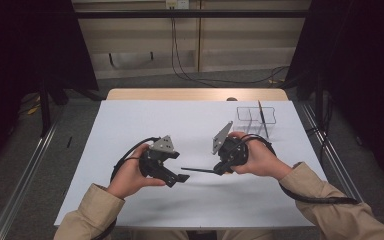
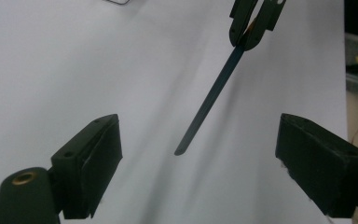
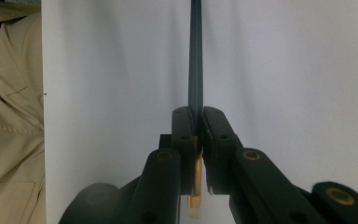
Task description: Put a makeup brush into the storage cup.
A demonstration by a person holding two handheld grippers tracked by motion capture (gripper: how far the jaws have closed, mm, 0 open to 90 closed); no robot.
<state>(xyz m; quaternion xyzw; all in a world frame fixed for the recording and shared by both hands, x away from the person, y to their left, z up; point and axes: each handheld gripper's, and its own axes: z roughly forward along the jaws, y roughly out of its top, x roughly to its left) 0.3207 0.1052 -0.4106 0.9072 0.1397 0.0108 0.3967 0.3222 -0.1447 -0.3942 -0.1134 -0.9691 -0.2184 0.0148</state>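
Right now the thing in hand is a thin dark stick [image 1: 198, 170], held level just above the white table cover [image 1: 145, 120], a little below the middle of the high view. One end of it is clamped in the right gripper [image 1: 219, 171] — the jaws are pinched tight on it, and in the right gripper view the stick [image 3: 196, 56] runs straight up from between the pads toward the top edge, with a yellowish end showing below the grip. Its free end points toward the left gripper [image 1: 181, 178], which sits just left of it in the high view, near but not touching.

From the left gripper view the stick [image 2: 209, 100] slants down from the upper right, where the right gripper [image 2: 254, 21] pinches it, and its tip hangs in the middle of the frame between the two black jaws. Those jaws stand well apart with nothing pressed between them; the tip is clear of both pads.

Further out, toward the upper right of the high view, a clear compartmented holder [image 1: 256, 116] stands on the cover with another dark stick [image 1: 263, 117] upright in it. Tan sleeves [image 1: 87, 210] come in from the bottom edge — and a strip of bare wooden tabletop [image 1: 195, 94] shows at the far edge.
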